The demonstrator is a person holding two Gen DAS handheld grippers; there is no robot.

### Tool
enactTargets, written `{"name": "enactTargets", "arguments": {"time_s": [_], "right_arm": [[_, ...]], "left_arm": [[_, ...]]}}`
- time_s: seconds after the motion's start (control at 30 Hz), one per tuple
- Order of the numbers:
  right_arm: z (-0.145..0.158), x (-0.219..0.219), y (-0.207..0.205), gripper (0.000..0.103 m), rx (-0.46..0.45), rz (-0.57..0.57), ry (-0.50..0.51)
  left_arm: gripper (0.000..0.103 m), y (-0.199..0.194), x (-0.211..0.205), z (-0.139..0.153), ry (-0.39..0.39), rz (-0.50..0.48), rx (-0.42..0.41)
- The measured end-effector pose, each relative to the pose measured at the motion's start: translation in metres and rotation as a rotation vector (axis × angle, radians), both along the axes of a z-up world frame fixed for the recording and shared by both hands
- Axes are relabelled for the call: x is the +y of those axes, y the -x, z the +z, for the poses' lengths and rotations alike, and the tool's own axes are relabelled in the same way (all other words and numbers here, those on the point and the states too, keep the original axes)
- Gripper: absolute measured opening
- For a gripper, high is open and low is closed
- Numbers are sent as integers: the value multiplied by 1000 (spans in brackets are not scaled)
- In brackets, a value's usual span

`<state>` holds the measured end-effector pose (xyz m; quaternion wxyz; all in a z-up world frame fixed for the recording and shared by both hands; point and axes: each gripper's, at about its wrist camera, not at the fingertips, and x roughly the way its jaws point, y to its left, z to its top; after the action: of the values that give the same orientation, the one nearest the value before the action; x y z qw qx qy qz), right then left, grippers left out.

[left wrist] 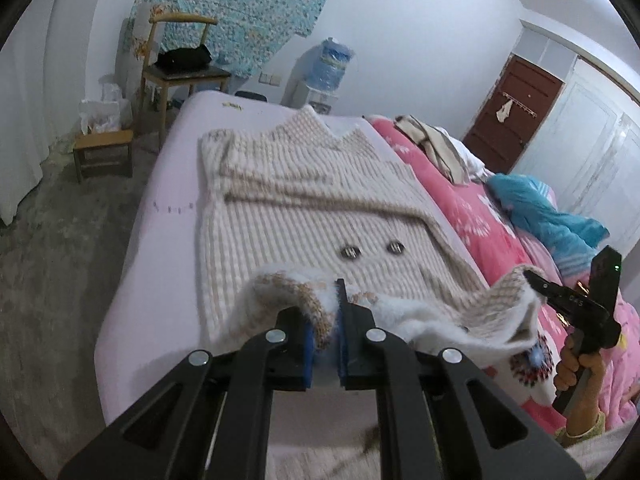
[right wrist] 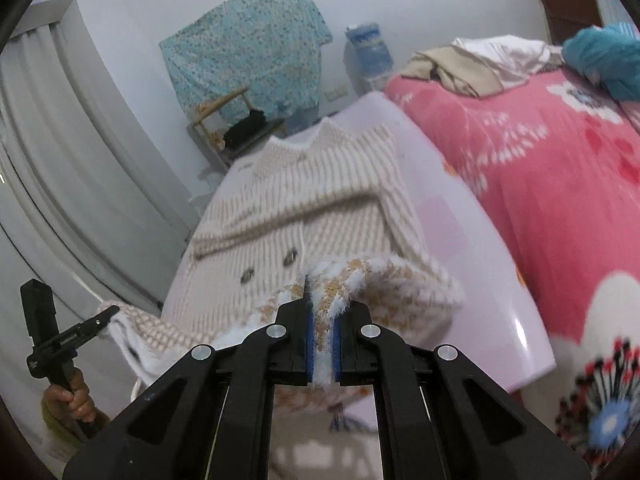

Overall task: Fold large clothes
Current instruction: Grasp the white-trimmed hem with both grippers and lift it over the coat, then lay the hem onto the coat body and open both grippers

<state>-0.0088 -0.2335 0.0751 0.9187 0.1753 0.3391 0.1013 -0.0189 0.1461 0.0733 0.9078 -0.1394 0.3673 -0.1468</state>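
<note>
A beige and white ribbed knit cardigan with two dark buttons lies flat on the pale lilac bed, its sleeves folded across the chest. My left gripper is shut on the near left corner of its hem, which is lifted off the bed. My right gripper is shut on the near right hem corner and shows at the right edge of the left wrist view as the right gripper, held by a hand. The cardigan stretches away from both grippers. The left gripper appears low on the left in the right wrist view.
A pink flowered quilt lies right of the cardigan, with a blue garment and beige clothes on it. Beyond the bed stand a wooden chair, a low stool, a water dispenser and a brown door.
</note>
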Motion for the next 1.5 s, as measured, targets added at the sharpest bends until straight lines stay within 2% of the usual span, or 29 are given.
{"name": "enactTargets", "arguments": {"time_s": [0.27,0.37,0.5,0.57,0.63,0.73,0.77,0.8,0.9,1.0,1.07,1.17,1.2,1.3,1.4,1.5], "right_arm": [[1,-4,-66,5,-12,-1,-7],[-13,-8,-98,5,20,-12,-16],[-43,-13,-131,10,111,-41,-27],[-59,-18,-145,24,171,-49,-58],[-64,-22,-147,41,186,-59,-80],[-55,-27,-136,62,140,-89,-76],[-51,-28,-131,64,121,-100,-57],[-44,-29,-125,64,102,-115,-22],[-36,-30,-115,64,87,-124,15],[-24,-16,-102,62,57,-69,68],[-18,3,-92,59,28,3,115],[-18,43,-81,57,-1,159,195],[-22,59,-80,52,3,213,226],[-43,92,-86,41,55,312,292],[-73,108,-104,38,134,340,315],[-89,110,-116,38,149,341,313]], "left_arm": [[8,-61,17,-7,-31,59,20],[9,-85,22,-19,-29,66,56],[14,-115,33,-41,33,59,149],[17,-126,40,-49,85,51,205],[19,-130,43,-52,112,39,232],[23,-127,49,-49,147,21,234],[26,-125,50,-46,153,15,226],[32,-124,51,-43,153,14,220],[64,-115,57,-31,107,70,158],[64,-107,63,-19,102,95,105],[64,-100,59,-13,111,80,75],[64,-89,28,-8,70,-38,31],[64,-85,11,-10,53,-100,30],[64,-82,-33,-24,0,-221,50],[64,-88,-65,-50,-46,-288,99],[66,-105,-79,-86,-151,-237,175]]}}
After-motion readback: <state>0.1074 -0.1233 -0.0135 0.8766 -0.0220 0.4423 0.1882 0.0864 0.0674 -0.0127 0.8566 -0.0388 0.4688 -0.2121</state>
